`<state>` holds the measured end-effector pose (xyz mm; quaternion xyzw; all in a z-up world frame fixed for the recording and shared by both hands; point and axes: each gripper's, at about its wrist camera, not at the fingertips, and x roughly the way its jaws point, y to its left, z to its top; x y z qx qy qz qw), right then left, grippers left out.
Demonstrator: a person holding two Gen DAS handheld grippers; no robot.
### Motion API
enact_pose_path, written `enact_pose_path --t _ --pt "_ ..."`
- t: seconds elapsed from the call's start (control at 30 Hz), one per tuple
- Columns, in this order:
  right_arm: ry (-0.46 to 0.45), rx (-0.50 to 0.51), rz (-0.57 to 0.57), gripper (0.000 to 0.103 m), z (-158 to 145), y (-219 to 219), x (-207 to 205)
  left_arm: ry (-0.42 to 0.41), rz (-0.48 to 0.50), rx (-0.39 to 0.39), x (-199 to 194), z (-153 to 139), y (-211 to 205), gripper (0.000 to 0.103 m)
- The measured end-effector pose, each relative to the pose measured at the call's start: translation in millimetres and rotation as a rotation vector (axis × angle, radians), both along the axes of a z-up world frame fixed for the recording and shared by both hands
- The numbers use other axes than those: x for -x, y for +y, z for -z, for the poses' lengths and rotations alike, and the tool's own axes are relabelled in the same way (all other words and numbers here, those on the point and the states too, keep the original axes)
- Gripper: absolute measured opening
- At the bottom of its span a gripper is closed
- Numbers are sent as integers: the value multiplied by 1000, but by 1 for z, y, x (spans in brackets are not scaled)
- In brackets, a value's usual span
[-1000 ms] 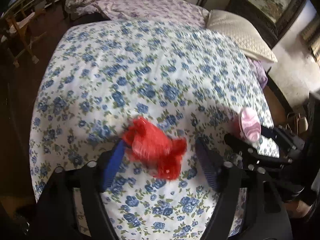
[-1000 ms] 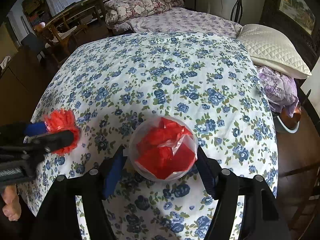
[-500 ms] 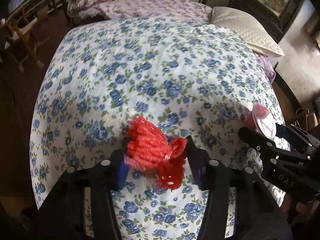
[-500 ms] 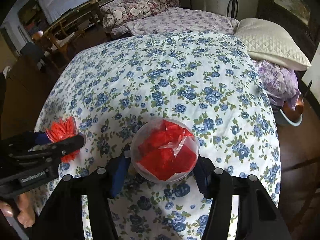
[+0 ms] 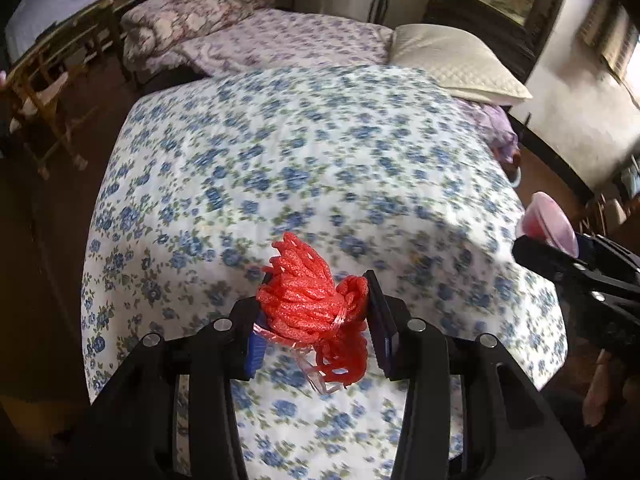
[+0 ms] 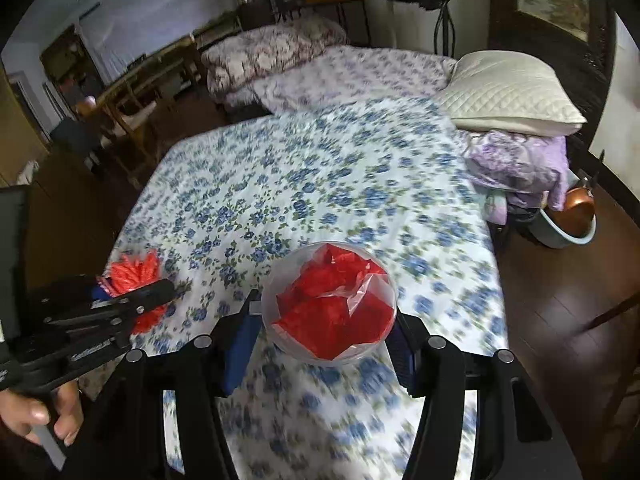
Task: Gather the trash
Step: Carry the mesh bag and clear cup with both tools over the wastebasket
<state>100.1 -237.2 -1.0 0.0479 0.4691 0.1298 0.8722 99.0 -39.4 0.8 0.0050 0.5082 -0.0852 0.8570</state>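
Above the bed's [image 5: 304, 152] near edge, both grippers [image 5: 316, 312] [image 6: 328, 320] hold trash.

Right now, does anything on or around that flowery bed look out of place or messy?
Nothing spilled or damaged. The only oddities are in the tongs: the left tongs are closing on red foam netting, the right tongs hold a clear cup stuffed with red plastic.

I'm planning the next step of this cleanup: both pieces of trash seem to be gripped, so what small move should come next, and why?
Probably bring the left tongs over the clear cup in the right tongs and drop the red foam netting in. Both are clear of the floral bedspread; the cup's mouth is open, already holding red scraps.
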Motion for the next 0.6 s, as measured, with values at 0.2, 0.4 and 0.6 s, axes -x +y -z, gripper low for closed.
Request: enact_pose_path --t 0.2,0.4,0.6 --pt "-17 -25 72 58 -12 -61 42 -36 108 -8 14 -21 -49 43" --pt "-12 -87 149 58 -4 -123 83 -40 260 -19 30 -34 -121 43" --pt "-7 -71 226 58 7 -178 124 -18 436 6 48 -39 -209 43"
